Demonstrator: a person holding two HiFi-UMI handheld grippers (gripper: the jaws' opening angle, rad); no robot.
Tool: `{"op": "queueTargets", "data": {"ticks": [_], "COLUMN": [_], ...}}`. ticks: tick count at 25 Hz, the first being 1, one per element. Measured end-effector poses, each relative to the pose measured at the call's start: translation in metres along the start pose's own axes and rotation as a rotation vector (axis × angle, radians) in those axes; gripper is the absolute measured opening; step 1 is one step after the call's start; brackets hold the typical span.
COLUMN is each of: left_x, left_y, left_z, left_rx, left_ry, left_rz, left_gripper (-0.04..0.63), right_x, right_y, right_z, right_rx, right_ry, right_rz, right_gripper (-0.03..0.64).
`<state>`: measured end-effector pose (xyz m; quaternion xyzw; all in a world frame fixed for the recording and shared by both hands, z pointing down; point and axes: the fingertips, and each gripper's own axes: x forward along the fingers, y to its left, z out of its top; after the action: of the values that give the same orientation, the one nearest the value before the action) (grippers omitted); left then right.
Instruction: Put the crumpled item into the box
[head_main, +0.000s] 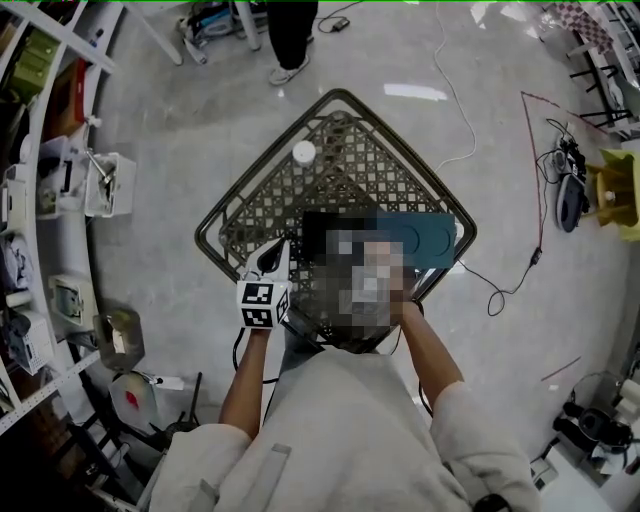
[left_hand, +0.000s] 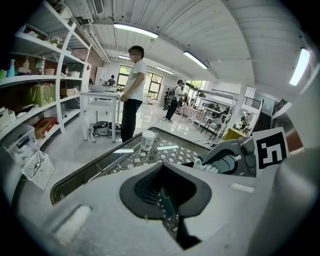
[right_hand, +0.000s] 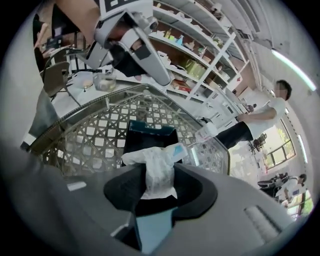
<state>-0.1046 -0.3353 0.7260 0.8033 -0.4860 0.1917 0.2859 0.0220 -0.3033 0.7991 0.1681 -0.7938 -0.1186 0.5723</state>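
Note:
A crumpled white item (right_hand: 157, 167) sticks up from between the jaws of my right gripper (right_hand: 156, 186), which is shut on it. Just beyond it, a dark teal box (right_hand: 145, 136) lies open on the lattice table (right_hand: 100, 135). In the head view the box (head_main: 430, 240) rests at the table's right corner, and a blur patch hides the right gripper. My left gripper (head_main: 272, 262) hovers over the table's near left edge, its tips drawn to a single point with nothing in them. From the left gripper view, the right gripper (left_hand: 227, 157) and the white item (left_hand: 204, 165) show at right.
A white cup (head_main: 303, 152) stands near the table's far corner. A person (left_hand: 131, 92) stands behind the table by a white bench. Shelves (head_main: 40, 200) line the left side, a wire basket (head_main: 105, 185) hangs there, and cables (head_main: 500, 290) trail on the floor at right.

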Motion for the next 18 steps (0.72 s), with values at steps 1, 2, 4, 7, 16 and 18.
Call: {"op": "queueTargets", "data": {"ticks": [1,2,4,7,16,18], "left_x": [0.000,0.000,0.000,-0.001,-0.004,-0.005], "left_y": [0.001,0.001,0.002,0.002,0.010,0.012], "left_z": [-0.001,-0.001,-0.002,-0.003,-0.004,-0.006], "left_rx": [-0.002,-0.004,-0.007,-0.010,-0.016,-0.016], "left_ry": [0.001,0.001,0.002,0.004,0.007,0.010], "left_rz": [0.001,0.001,0.003,0.004,0.008,0.010], "left_gripper": [0.005,0.005,0.005,0.005,0.005,0.005], "right_x": [0.005,0.010,0.017,0.032,0.070,0.075], "right_y": [0.000,-0.001,-0.004,-0.005,0.009,0.012], "right_z": [0.000,-0.001,0.000,0.000,-0.007,-0.008], "right_rx": [-0.015,-0.025,-0.031,-0.035,-0.071,-0.078], "right_ry": [0.011,0.022,0.046,0.062,0.157,0.166], "right_rz": [0.008,0.013,0.025,0.059,0.154,0.167], "right_gripper": [0.143,0.143,0.144,0.144,0.144,0.146]}}
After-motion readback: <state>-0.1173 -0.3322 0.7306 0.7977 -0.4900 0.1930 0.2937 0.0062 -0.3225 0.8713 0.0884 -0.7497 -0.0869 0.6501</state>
